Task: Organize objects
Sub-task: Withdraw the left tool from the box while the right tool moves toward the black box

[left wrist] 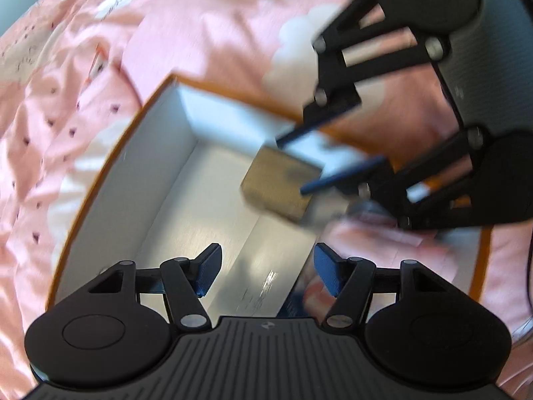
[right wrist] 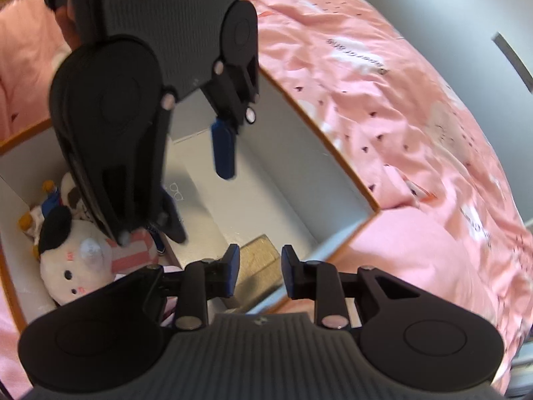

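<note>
A white box with an orange rim [left wrist: 110,153] lies open on pink bedding; it also shows in the right wrist view [right wrist: 319,126]. A tan wooden block [left wrist: 278,185] lies on the box floor in one compartment, also seen in the right wrist view [right wrist: 260,260]. My right gripper [right wrist: 260,275] is open just above the block, not gripping it; in the left wrist view [left wrist: 293,163] its fingers straddle the block. My left gripper [left wrist: 266,273] is open and empty above the same compartment. Plush toys [right wrist: 71,266] fill the neighbouring compartment.
A white divider wall [left wrist: 293,266] splits the box. Pink patterned bedding [right wrist: 399,116] surrounds the box on all sides. A grey wall [right wrist: 449,6] stands beyond the bed. The left gripper's body [right wrist: 110,116] hangs over the box in the right wrist view.
</note>
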A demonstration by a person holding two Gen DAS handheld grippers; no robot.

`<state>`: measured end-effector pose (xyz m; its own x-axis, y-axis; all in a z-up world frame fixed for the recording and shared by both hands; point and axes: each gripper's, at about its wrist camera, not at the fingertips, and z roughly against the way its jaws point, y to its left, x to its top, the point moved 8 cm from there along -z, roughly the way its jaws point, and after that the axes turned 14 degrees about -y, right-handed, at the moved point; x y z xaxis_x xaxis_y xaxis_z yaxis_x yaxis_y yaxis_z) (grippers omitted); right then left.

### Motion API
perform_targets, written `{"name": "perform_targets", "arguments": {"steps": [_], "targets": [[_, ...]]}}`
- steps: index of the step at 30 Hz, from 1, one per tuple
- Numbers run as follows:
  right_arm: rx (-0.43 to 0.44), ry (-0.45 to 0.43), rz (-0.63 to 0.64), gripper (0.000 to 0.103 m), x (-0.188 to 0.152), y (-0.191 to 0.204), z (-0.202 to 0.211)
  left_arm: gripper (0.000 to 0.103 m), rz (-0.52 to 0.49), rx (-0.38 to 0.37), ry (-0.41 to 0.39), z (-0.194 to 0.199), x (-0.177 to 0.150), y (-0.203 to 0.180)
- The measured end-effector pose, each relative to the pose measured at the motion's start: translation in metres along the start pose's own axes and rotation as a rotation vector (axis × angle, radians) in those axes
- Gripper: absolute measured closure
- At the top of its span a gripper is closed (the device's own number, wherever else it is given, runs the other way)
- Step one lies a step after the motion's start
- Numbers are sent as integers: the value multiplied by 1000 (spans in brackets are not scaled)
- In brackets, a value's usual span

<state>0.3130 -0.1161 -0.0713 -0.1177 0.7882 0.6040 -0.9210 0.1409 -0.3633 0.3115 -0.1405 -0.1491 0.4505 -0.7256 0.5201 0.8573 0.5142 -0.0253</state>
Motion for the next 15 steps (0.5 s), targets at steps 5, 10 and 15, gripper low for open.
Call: {"name": "perform_targets", "arguments": {"steps": [5, 10, 15], "targets": [[40, 69, 18, 73, 2, -5, -35, 30, 31, 0, 31, -12, -20, 13], [109, 126, 43, 62, -2, -3, -61, 25, -48, -35, 85, -20, -30, -28], [146, 175, 54, 58, -10, 1, -73, 24, -81, -43, 139, -35, -41, -23]]}}
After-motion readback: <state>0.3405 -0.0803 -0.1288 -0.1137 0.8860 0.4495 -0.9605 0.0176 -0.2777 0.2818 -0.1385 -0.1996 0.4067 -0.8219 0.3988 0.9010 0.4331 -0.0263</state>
